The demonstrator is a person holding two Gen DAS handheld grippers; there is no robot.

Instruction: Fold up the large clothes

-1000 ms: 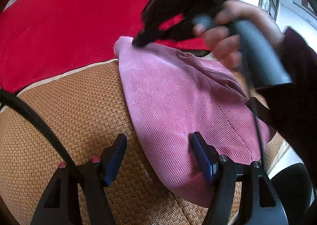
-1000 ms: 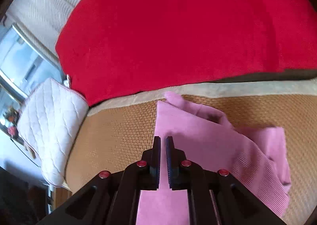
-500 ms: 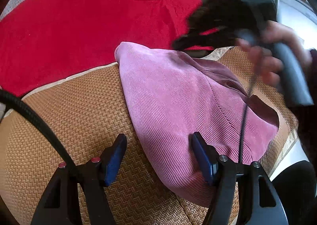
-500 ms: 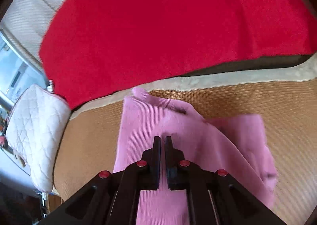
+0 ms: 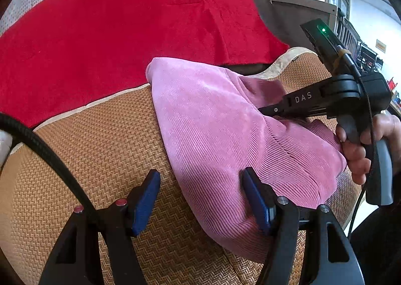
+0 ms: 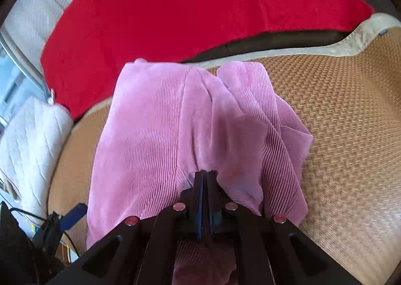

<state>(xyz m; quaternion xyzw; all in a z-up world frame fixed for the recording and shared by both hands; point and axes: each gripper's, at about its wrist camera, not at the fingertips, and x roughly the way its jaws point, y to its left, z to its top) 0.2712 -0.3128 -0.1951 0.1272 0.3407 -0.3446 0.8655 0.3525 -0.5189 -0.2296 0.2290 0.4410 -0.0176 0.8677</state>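
Note:
A pink corduroy garment (image 5: 220, 139) lies folded on a woven rattan mat (image 5: 87, 147). It also shows in the right wrist view (image 6: 160, 129), bunched into folds at its right side. My left gripper (image 5: 200, 197) is open, low over the garment's near left edge, one blue pad over the mat and one over the cloth. My right gripper (image 6: 206, 174) is shut, its tips resting on the garment's middle; no cloth shows between the tips. It also shows in the left wrist view (image 5: 263, 110), lying low across the garment from the right.
A red blanket (image 5: 120, 24) covers the sofa back behind the mat. A white quilted cushion (image 6: 27, 149) sits at the left. The mat's cream border (image 6: 325, 49) runs along the back. Cables and the left gripper (image 6: 72, 212) show at lower left.
My right gripper has come down from the garment's far corner to its middle, closer to me. The garment's far part now lies flatter. My left gripper has stayed put and open.

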